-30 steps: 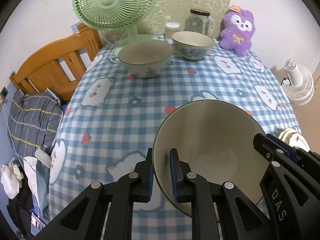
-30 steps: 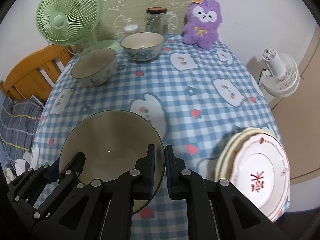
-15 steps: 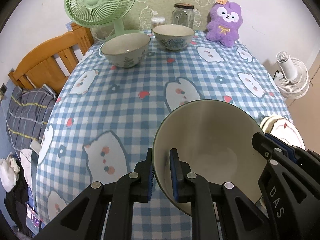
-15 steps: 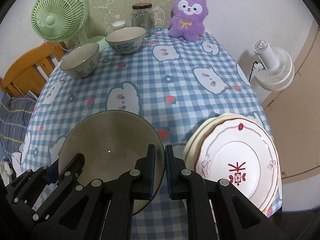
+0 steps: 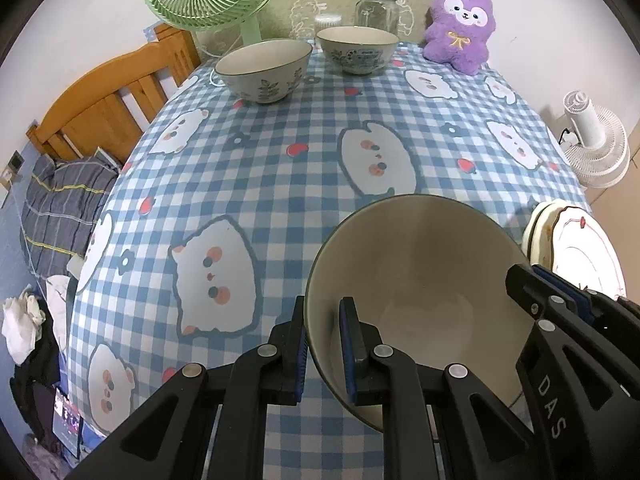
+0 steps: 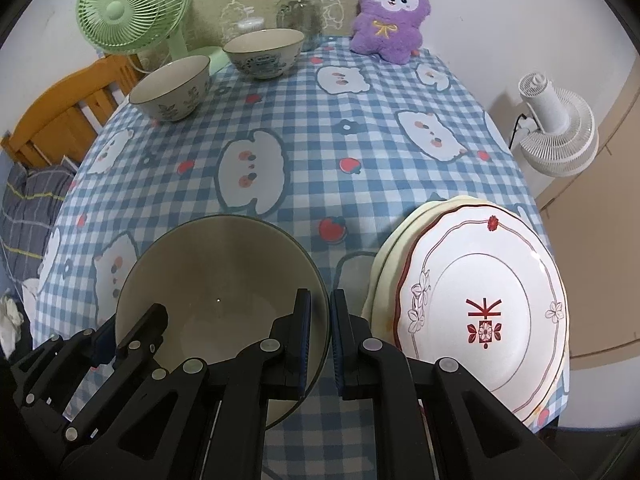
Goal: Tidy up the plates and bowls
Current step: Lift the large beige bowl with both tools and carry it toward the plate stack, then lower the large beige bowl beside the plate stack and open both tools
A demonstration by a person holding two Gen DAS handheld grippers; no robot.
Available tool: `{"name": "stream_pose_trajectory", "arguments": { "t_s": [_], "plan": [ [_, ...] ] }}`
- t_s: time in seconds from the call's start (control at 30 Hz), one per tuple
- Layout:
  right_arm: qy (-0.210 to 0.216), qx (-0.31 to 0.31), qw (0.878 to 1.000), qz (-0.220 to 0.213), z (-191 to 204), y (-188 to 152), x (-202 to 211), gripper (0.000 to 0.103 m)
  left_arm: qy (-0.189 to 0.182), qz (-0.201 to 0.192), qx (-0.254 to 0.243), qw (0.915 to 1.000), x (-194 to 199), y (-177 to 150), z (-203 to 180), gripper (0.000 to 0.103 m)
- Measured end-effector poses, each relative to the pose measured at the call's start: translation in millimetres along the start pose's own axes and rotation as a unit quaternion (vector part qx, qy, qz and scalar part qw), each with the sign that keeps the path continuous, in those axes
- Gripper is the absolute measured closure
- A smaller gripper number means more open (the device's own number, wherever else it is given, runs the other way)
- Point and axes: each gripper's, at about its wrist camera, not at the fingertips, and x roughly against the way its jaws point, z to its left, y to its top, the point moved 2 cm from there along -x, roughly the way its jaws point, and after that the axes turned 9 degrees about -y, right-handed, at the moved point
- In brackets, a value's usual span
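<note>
Two black hand-held grippers are clamped on one big cream ceramic bowl with a dark rim (image 5: 420,280): the left hand-held gripper (image 5: 323,344) pinches its rim at about 9 o'clock, the right hand-held gripper (image 6: 318,338) pinches the opposite side at about 3 o'clock, pads squeezed tight on the wall. That bowl sits low over the near part of the table with the blue-and-white checked cartoon cloth (image 6: 360,184), can't tell if its base is touching.

Room-wise: the whole middle of the cloth, from the held bowl up to 12 o'clock, is bare. At 3 o'clock of the bowl, just beside it, a stack of scalloped white plates with red trim (image 6: 480,312) hangs a bit over the table's right edge.

Count: three bowls total, with the plain floral bowl (image 6: 172,88) at 11 o'clock and the blue-patterned bowl (image 6: 262,52) at 12, both near the far edge. One green desk fan (image 6: 128,8), one glass jar with a dark lid (image 6: 299,8), one purple plush bunny (image 6: 390,20), all along the back. Plates: at least two, edges blur together.
</note>
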Motion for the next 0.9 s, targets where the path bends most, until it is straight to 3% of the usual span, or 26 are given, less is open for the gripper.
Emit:
{"name": "stream_pose_trajectory", "arguments": {
  "t_s": [0.17,0.27,0.33,0.37,0.43,0.67,0.77,0.8,0.83,0.9],
  "plan": [
    [0.006,-0.007,1.0,0.006,-2.1,-0.2,-1.0,0.09,-0.001,0.002,0.001,1.0,-0.8,-1.5,0.3,0.091],
    [0.022,-0.009,1.0,0.007,-2.5,-0.1,0.2,0.09,-0.011,0.007,0.011,0.9999,-2.1,-2.5,1.4,0.077],
    [0.034,-0.009,0.999,0.014,-3.9,1.5,-1.4,0.089,-0.027,0.003,0.013,0.9995,-0.1,-2.2,-1.0,0.058],
    [0.037,-0.011,0.999,0.016,-5.1,2.2,-2.3,0.089,-0.026,0.0,0.009,0.9996,1.6,-2.1,-2.6,0.055],
    [0.049,-0.016,0.998,0.023,-8.1,3.4,-3.7,0.089,-0.027,-0.005,0.0,0.9996,4.2,-0.9,-6.1,0.04],
    [0.054,-0.009,0.998,0.023,-13.2,6.6,2.3,0.086,-0.027,-0.003,0.003,0.9996,9.2,3.5,-8.9,0.036],
    [0.051,-0.015,0.998,0.014,-19.2,8.4,8.7,0.058,-0.025,-0.007,0.01,0.9996,14.5,4.8,-8.4,0.033],
    [0.049,-0.02,0.999,0.005,-22.9,9.6,13.0,0.041,-0.024,-0.009,0.011,0.9996,16.4,5.1,-8.1,0.031],
    [0.044,-0.022,0.999,-0.001,-25.7,10.5,16.1,0.032,-0.025,-0.01,0.013,0.9996,18.7,5.5,-8.2,0.03],
    [0.038,-0.018,0.999,-0.01,-28.7,13.1,22.0,0.031,-0.025,-0.014,0.016,0.9995,23.2,7.3,-9.6,0.027]
  ]
}}
